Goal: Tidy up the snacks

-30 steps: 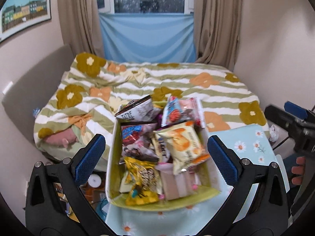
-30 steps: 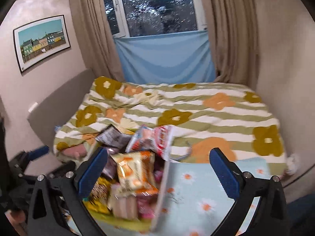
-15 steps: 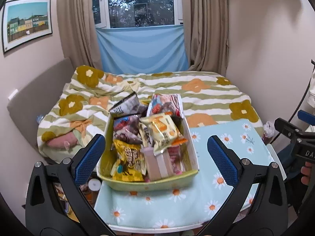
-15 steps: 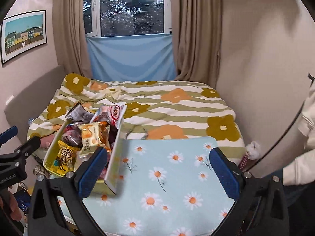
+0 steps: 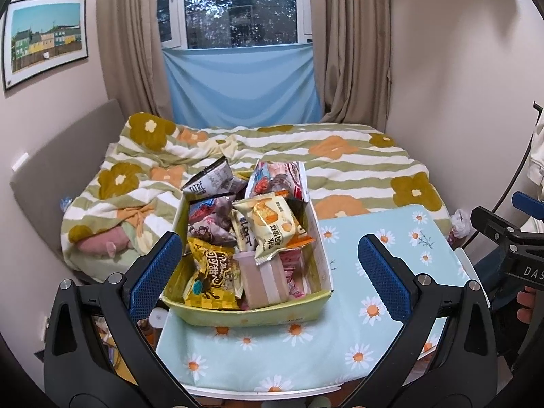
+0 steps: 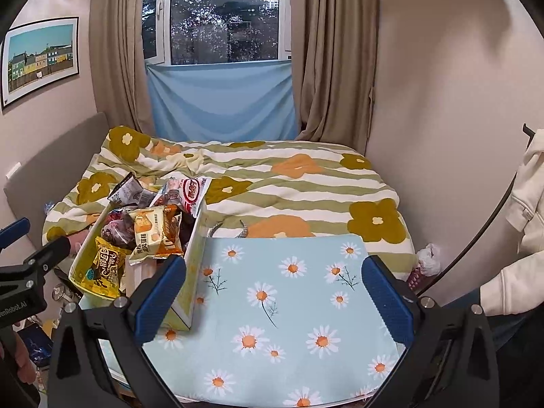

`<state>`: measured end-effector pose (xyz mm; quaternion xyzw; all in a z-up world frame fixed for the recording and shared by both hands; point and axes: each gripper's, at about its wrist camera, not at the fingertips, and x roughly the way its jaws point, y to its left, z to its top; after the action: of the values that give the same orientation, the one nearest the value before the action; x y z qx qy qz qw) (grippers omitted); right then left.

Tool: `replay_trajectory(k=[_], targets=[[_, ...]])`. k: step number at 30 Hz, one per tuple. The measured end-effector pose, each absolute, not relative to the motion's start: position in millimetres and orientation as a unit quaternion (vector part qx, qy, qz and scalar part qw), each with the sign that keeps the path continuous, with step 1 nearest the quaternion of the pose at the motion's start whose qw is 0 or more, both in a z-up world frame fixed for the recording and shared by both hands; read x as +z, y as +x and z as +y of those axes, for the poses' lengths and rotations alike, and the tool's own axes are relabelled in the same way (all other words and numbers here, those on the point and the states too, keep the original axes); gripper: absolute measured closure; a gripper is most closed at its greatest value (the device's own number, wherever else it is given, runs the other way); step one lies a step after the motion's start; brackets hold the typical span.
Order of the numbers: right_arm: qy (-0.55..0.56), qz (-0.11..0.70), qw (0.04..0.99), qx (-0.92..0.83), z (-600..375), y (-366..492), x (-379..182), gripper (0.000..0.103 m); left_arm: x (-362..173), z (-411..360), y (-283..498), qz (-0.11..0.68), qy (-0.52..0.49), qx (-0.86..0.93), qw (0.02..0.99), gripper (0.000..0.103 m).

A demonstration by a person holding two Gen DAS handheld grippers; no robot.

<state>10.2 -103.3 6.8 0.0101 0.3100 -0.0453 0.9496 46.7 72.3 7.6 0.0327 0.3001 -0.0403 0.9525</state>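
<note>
At the counter's (image 5: pixel 357 350) left edge sits the snack box (image 5: pixel 258 312), heaped with packets. Your left tongs (image 5: pixel 268 272) and right tongs (image 6: pixel 275 292) gape wide, holding nothing.

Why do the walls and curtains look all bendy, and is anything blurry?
Both wrist views are fisheye, so the curtains and bed bow outward with dark corners; the snack box looks sharp in the left view, the window bright in the right.
</note>
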Motion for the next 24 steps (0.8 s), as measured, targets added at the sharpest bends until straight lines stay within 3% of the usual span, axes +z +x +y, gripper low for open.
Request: replay_trajectory(k=[24], targets=[[0.012, 0.309, 0.950, -0.044, -102.3, 11.0, 8.3, 0.000, 11.5, 65.7, 44.0, 0.294, 0.034, -0.038, 0.954, 0.000]])
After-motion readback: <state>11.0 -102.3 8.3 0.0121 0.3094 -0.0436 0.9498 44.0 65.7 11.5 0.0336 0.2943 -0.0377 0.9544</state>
